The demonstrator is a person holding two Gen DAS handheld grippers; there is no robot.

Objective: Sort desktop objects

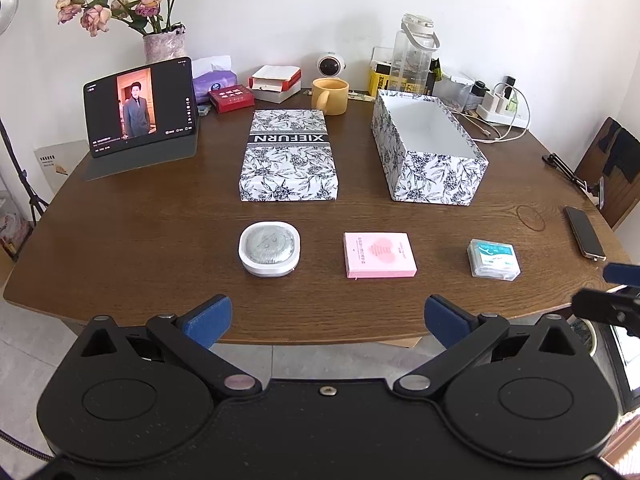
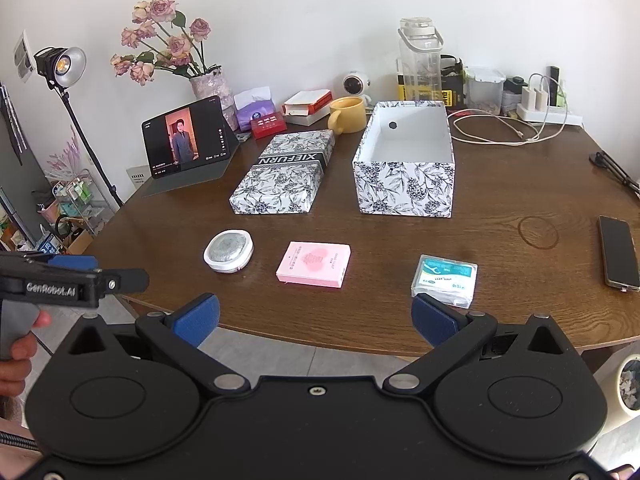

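From the left wrist camera, the left hand-held gripper hangs over the near edge of the brown surface with its blue pads wide apart and nothing between them. Ahead lie, left to right, a white round-cornered case, a pink box and a clear floss-pick box, each apart from the others. Behind them sit a floral lid and an open floral box. From the right wrist camera, the right hand-held gripper is likewise spread and empty, with its right pad just before the floss-pick box. A phone lies at the right.
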